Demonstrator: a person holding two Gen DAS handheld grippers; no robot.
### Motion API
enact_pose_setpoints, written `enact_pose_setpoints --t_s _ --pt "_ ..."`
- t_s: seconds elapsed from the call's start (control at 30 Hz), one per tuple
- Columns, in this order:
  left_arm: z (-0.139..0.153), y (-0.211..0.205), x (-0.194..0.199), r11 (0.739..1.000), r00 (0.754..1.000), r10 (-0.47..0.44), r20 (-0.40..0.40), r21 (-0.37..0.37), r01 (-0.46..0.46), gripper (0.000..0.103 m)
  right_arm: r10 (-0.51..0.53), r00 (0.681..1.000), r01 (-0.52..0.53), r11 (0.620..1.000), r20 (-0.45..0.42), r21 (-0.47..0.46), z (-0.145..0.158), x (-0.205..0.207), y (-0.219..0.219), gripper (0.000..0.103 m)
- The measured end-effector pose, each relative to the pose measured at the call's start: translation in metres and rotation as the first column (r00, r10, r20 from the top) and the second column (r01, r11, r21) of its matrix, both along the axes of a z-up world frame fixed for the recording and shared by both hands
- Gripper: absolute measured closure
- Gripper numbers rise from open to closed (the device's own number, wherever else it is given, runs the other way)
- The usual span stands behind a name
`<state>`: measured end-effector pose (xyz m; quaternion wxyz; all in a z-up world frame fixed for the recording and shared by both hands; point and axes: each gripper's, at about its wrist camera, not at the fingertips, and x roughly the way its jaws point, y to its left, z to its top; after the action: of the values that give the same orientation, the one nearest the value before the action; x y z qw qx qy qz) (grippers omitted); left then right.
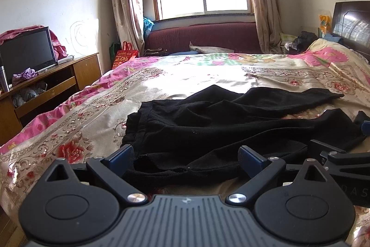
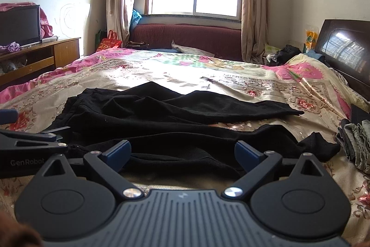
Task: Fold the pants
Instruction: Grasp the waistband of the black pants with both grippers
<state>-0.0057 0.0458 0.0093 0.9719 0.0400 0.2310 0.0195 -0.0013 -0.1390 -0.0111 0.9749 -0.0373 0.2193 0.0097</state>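
- The black soft-knit pants [image 1: 208,122] are spread, rumpled, across the floral satin bedspread [image 1: 87,112].
- Left gripper [image 1: 186,160] and right gripper [image 2: 182,153] are held wide apart, grasping nothing.
- The near hem is best pinched at two separated points, each through all layers.

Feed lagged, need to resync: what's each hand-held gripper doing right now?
Left hand-held gripper: open, holding nothing, at the black pants' near edge.
Right hand-held gripper: open, holding nothing, same edge.

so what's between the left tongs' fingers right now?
The near edge of the black pants, seen in the left wrist view; the left tongs are open, not gripping.
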Motion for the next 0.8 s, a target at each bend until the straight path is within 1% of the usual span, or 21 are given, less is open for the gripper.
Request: enact_pose_setpoints --t_s 0.1,0.23,0.4,0.47,0.53,0.6,0.67,0.73,0.8 --pt "-0.008 0.006 0.011 1.0 0.999 0.007 -0.036 -0.014 -0.007 0.0 0.027 0.999 -0.027 1.0 -0.028 -0.006 -0.006 0.013 0.008 0.01" --pt "-0.013 0.011 0.022 1.0 0.999 0.017 -0.045 0.009 -0.016 0.0 0.042 0.998 -0.042 0.999 -0.054 0.002 -0.013 0.027 0.016 0.01" --pt "-0.023 0.019 0.033 1.0 0.998 -0.02 -0.06 -0.001 0.02 0.0 0.084 0.994 -0.086 0.996 -0.064 -0.035 -0.02 0.037 0.02 0.01" --pt "-0.03 0.022 0.036 0.999 0.997 -0.04 -0.064 0.032 0.042 0.0 0.11 0.992 -0.114 0.991 -0.061 -0.066 -0.022 0.04 0.021 0.01" --pt "-0.038 0.026 0.037 0.994 0.996 -0.058 -0.068 0.093 0.064 0.0 0.143 0.989 -0.147 0.983 -0.05 -0.112 -0.023 0.043 0.023 0.01" --pt "-0.046 0.033 0.037 0.986 0.995 -0.074 -0.072 0.147 0.084 0.0 0.217 0.976 -0.219 0.957 -0.036 -0.191 -0.026 0.046 0.027 0.01" --pt "-0.054 0.043 0.04 0.981 0.991 -0.096 -0.091 0.159 0.109 0.0 0.285 0.957 -0.288 0.919 -0.051 -0.269 -0.032 0.05 0.034 0.01" --pt "-0.061 0.051 0.043 0.977 0.984 -0.141 -0.113 0.145 0.157 0.0 0.34 0.936 -0.35 0.884 -0.089 -0.309 -0.039 0.057 0.04 0.013" --pt "-0.071 0.054 0.049 0.971 0.981 -0.149 -0.126 0.169 0.169 0.0 0.372 0.919 -0.393 0.858 -0.127 -0.33 -0.047 0.066 0.046 0.017"
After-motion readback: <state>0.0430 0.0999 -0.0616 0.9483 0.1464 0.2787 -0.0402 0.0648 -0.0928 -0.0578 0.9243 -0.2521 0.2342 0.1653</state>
